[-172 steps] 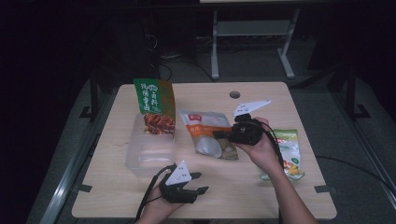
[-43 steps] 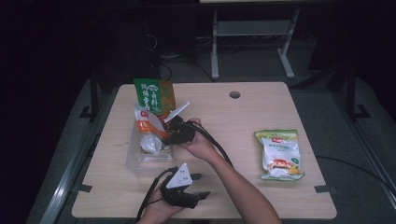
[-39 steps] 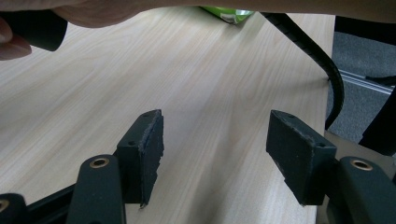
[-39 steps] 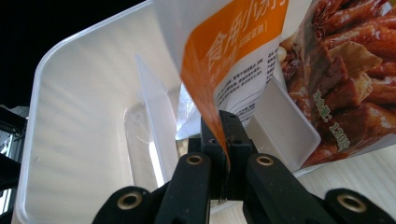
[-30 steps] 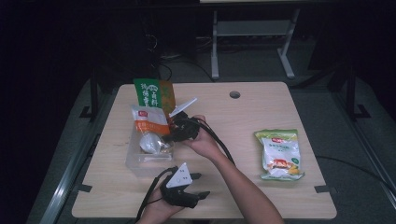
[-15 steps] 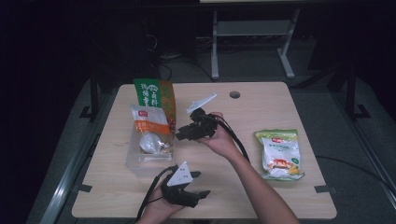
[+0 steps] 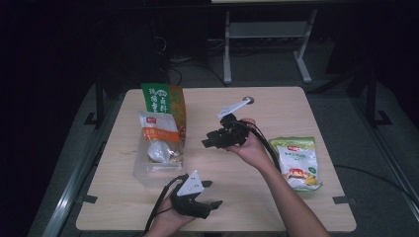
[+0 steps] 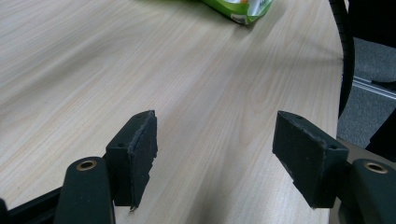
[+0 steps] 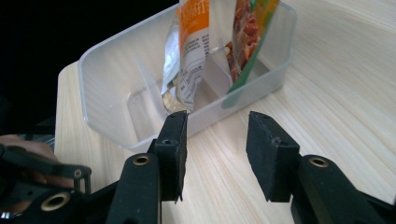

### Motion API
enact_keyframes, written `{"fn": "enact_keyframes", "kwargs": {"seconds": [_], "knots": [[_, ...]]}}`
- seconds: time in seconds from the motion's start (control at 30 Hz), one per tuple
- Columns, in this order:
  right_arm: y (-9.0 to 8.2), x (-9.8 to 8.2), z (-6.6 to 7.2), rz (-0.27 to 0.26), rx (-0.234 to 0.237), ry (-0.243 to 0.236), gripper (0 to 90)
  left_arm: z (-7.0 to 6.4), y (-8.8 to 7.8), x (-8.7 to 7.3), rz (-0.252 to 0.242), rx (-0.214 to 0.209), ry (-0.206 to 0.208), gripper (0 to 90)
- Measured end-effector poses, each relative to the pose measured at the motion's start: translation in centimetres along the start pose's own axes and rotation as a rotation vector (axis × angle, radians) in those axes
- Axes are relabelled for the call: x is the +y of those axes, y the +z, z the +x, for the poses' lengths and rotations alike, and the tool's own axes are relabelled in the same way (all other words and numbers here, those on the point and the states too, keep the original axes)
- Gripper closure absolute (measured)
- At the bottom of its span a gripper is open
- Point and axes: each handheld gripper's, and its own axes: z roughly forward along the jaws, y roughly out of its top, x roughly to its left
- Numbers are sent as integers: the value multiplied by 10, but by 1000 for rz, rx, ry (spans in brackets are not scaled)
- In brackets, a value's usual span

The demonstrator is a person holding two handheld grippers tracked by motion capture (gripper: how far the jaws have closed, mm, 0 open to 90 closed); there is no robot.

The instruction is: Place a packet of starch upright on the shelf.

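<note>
- Now we see the right gripper [image 7: 223, 139] above the middle of the tabletop [image 7: 276, 106], just beside the clear plastic tub [image 7: 148, 173], its jaws pointing toward the tub.
- Its jaws have just been opening, and they stand apart with only bare wood between them; the right gripper view shows that gap plainly [image 9: 217, 151].
- In the tub we have the orange-and-white packet [image 7: 159, 131] leaning upright, and right behind it the green-and-orange packet [image 7: 163, 97], also on end.
- From the right gripper view both packets sit in the tub's far part: the orange-and-white packet [image 9: 187, 60] to the left, the green-and-orange packet [image 9: 250, 32] beside it.
- Over at the near edge we find the left gripper [image 7: 202, 205] in its hand, low over the tabletop.
- Its jaws are wide and hold nothing, as the left gripper view shows [image 8: 215, 154].
- Well apart from the tub, the green snack bag [image 7: 296, 162] lies flat near the right edge; we catch its corner in the left gripper view [image 8: 238, 8].
</note>
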Motion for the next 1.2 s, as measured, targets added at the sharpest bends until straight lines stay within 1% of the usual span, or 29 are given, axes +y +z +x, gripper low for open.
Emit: {"fn": "enact_keyframes", "kwargs": {"seconds": [0.07,0.1,0.27,0.3,0.37,0.43,0.5,0.6,0.83,0.87,0.9,0.93,1.03,1.2], "knots": [[-6,-3,-1,-3,-6,13,565,0,0,0,0,0,0,306],[-8,-5,-1,-2,-9,14,561,0,0,0,6,1,5,306],[-23,-14,-6,-6,-31,25,545,2,-1,0,2,3,2,305],[-25,-16,-7,-9,-33,31,541,2,-1,0,2,5,9,305],[-30,-19,-9,-9,-39,35,536,2,0,0,2,3,1,305],[-34,-22,-10,0,-46,48,526,2,0,0,0,3,-3,304],[-38,-24,-11,2,-53,45,520,2,0,0,-1,3,-4,304],[-44,-27,-12,-5,-60,51,514,2,1,0,-2,3,-7,304],[-56,-39,-17,-1,-80,75,495,3,1,0,-2,3,-8,304],[-58,-41,-18,1,-84,78,491,3,1,0,-3,5,0,304],[-59,-42,-18,0,-88,85,487,3,1,0,-9,2,-7,304],[-61,-44,-19,-3,-91,83,483,3,1,0,-1,3,1,303],[-66,-48,-20,6,-98,97,471,3,2,0,0,3,2,303],[-74,-53,-21,5,-114,102,465,3,2,1,0,2,0,303]]}}
